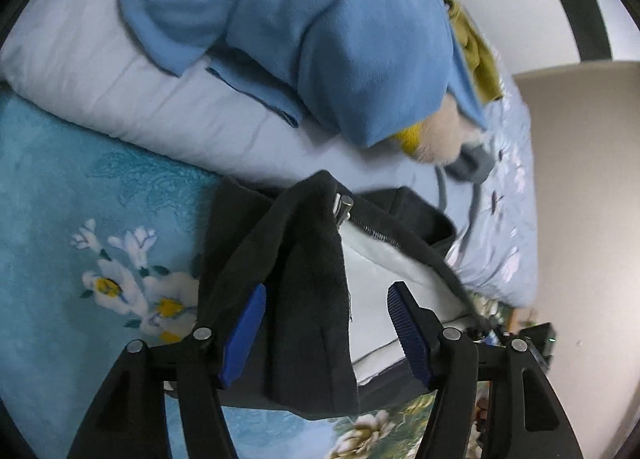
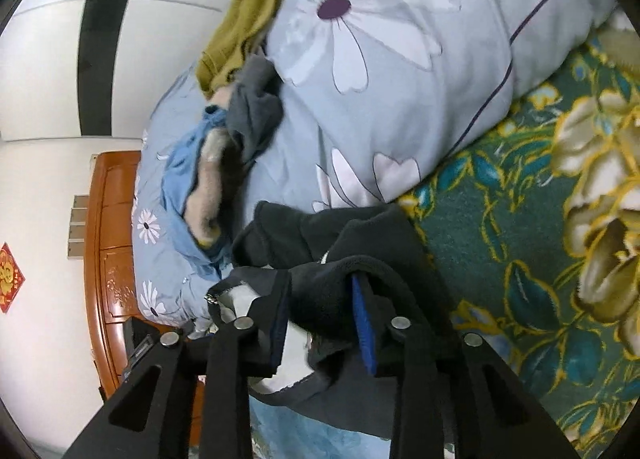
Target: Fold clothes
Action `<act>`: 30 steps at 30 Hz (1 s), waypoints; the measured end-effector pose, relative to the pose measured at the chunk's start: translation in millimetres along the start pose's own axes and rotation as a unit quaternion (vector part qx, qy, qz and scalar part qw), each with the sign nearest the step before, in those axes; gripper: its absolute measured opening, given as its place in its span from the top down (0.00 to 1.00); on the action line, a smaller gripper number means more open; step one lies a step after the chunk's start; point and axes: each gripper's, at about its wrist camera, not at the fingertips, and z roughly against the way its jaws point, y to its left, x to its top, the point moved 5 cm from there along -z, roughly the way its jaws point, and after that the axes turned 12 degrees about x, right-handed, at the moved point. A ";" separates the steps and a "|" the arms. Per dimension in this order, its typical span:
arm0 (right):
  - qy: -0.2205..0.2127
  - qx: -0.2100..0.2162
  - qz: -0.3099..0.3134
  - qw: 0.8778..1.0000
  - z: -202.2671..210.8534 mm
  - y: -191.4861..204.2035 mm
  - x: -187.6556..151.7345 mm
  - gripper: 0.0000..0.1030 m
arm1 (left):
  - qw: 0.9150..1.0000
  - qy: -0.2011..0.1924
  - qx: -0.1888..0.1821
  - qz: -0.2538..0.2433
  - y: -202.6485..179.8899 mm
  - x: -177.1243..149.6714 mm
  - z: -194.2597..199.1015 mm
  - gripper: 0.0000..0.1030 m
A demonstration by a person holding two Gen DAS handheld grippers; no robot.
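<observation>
Black fleece jacket lies on the bedspread right between the left gripper's spread blue pads, untouched by either. Right gripper: jaws partly apart, dark fleece bunched between them, grip unclear. Beyond both, blue garment tops the quilt.

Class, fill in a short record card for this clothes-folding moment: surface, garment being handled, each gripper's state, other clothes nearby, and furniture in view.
surface: floral blanket on a bed
garment handled: dark zip jacket with white lining, lying on the blanket
left gripper: open, jacket fabric between its blue pads but not pressed
right gripper: jaws apart, dark fabric draped between them; grip cannot be told
other clothes: blue fleece and olive garment piled on the quilt
furniture: wooden headboard
</observation>
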 end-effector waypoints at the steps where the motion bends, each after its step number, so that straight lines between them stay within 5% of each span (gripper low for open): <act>1: -0.005 0.001 -0.001 1.000 3.7 0.5 -0.8 0.68 | 1.000 0.002 0.013 -0.005 -2.7 -1.3 -2.8 0.35; 14: 0.007 -0.013 -0.018 1.000 -28.9 14.7 -14.3 0.68 | 0.989 0.020 0.144 -0.034 -17.5 13.4 -36.4 0.36; 20: 0.026 -0.119 -0.029 0.992 -64.2 25.1 -1.7 0.68 | 0.982 0.029 0.176 -0.055 -13.5 13.7 -36.0 0.42; 25: 0.016 -0.216 -0.083 0.973 -73.7 19.2 12.5 0.68 | 0.976 0.031 0.199 -0.079 -8.9 14.9 -32.8 0.52; 30: 0.020 -0.255 -0.127 0.958 -75.1 2.0 16.2 0.73 | 0.975 0.040 0.201 -0.091 0.5 14.2 -32.4 0.65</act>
